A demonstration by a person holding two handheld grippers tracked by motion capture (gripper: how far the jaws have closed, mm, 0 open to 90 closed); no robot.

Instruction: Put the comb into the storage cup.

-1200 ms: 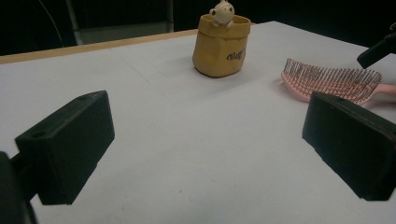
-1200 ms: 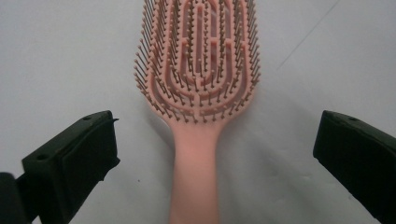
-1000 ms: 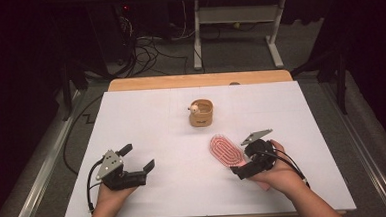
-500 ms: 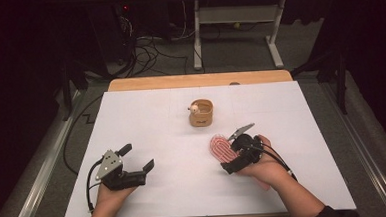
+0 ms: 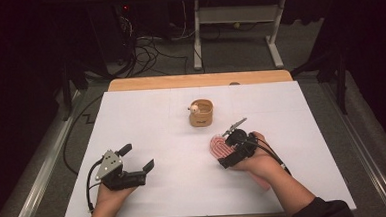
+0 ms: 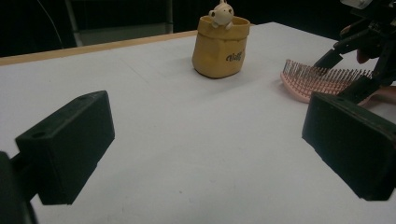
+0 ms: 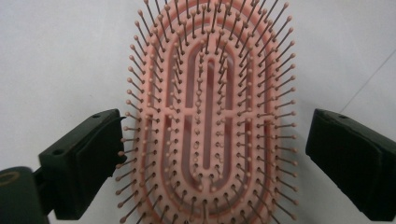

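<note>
L gripper (image 5: 136, 159) sits at the near-left of the white table (image 5: 146, 121), held in the left hand (image 5: 113, 193), jaws wide apart w/ nothing between them, just bare tabletop. Toward the middle, further back, a small tan pouch (image 5: 201, 113) stands upright w/ a little cream figure (image 5: 194, 108) peeking over its rim; well apart from both grippers. Just right of and nearer than the pouch lies a pink hairbrush (image 5: 217, 146), bristles up, flat on the table. R gripper (image 5: 228, 145) is over it, right hand (image 5: 256, 157) behind; jaws apart, one on each side of the brush head. Jaws have just been closing a bit; left jaw is at the bristle tips, right jaw not touching.
</note>
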